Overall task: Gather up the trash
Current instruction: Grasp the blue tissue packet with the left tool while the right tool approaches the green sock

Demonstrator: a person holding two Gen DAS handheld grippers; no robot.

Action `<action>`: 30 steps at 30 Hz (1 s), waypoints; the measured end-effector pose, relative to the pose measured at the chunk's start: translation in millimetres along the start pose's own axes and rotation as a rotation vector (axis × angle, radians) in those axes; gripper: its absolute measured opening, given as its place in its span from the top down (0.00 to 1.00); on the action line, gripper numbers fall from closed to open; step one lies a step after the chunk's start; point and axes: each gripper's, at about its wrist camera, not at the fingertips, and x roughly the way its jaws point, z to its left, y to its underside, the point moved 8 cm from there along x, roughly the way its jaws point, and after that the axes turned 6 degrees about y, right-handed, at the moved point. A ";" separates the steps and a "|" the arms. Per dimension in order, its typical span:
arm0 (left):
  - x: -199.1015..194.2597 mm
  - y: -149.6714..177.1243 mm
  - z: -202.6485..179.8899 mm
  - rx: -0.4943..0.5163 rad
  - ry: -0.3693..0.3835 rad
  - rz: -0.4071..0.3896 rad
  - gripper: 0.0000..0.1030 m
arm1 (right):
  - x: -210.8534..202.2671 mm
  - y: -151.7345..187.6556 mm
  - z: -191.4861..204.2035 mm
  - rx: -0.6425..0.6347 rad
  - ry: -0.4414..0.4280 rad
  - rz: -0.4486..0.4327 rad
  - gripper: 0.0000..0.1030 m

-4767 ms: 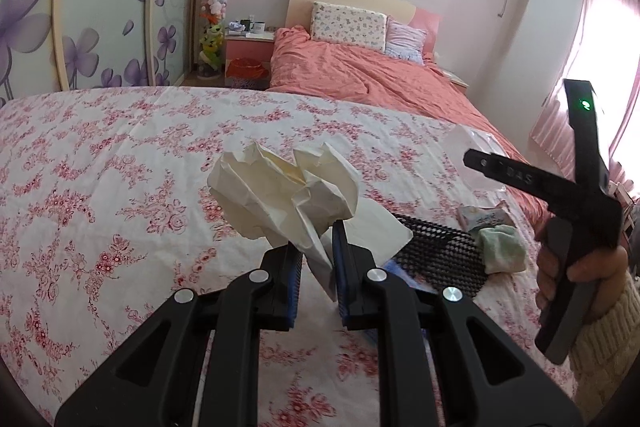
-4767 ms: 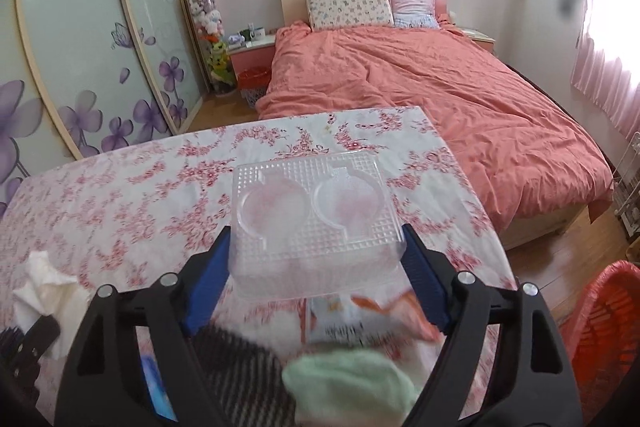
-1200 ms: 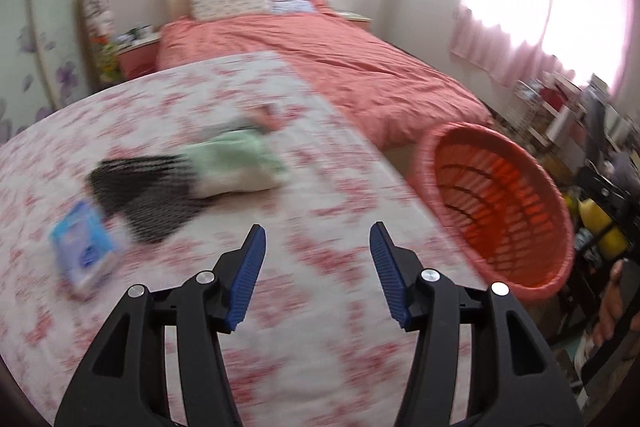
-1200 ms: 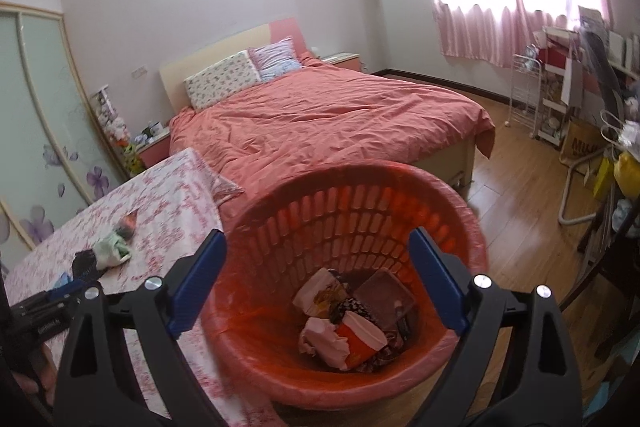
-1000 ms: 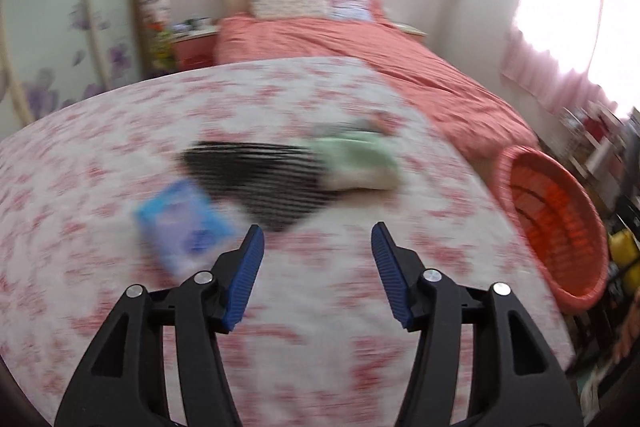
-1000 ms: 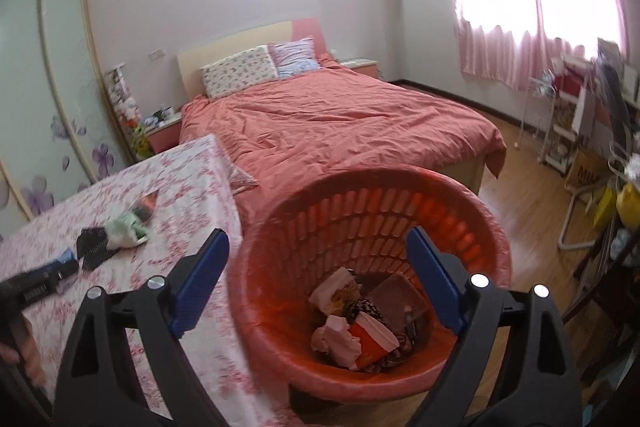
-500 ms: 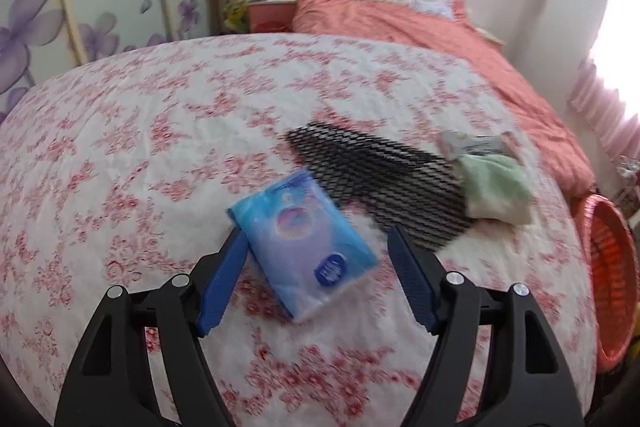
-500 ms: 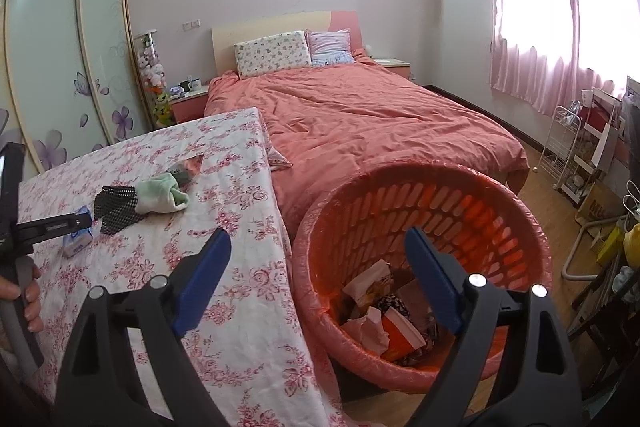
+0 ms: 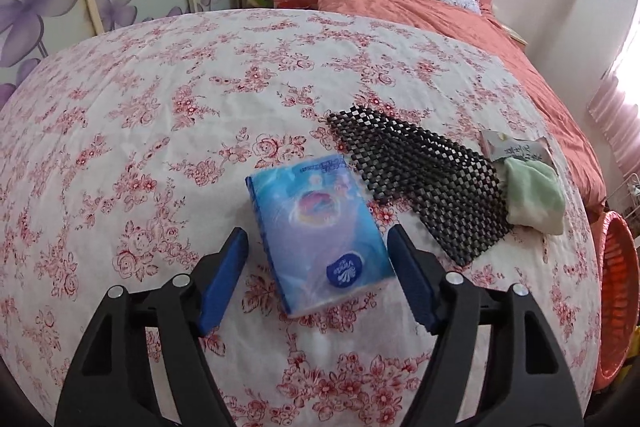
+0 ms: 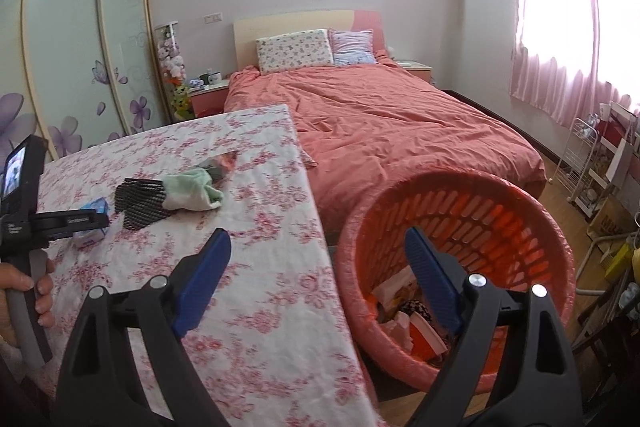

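Note:
My left gripper point(image 9: 318, 247) is open, its jaws on either side of a blue tissue pack point(image 9: 318, 231) that lies on the floral tablecloth point(image 9: 160, 99). A black mesh mat point(image 9: 420, 179), a pale green cloth point(image 9: 534, 197) and a crumpled wrapper point(image 9: 514, 147) lie to the right of the pack. My right gripper point(image 10: 318, 259) is open and empty, above the table's right edge beside the orange basket point(image 10: 452, 203), which holds several pieces of trash point(image 10: 408, 311). The left gripper's body point(image 10: 52, 221) shows over the tissue pack point(image 10: 92, 223) in the right wrist view.
The orange basket's rim point(image 9: 616, 291) stands off the table's right edge. A bed with a salmon cover point(image 10: 392, 123) lies behind the table. A wire rack point(image 10: 580, 155) and clutter stand at the far right on the wooden floor. Wardrobe doors point(image 10: 80, 47) line the left wall.
Both grippers dropped their earlier loads into the basket. The left gripper swung back over the table and has closed in around the tissue pack. The right gripper drew left from over the basket.

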 end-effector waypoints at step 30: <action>-52.2 -23.1 106.3 -0.010 0.010 -0.156 0.46 | 111.5 -27.4 128.5 -0.026 -0.111 0.196 0.47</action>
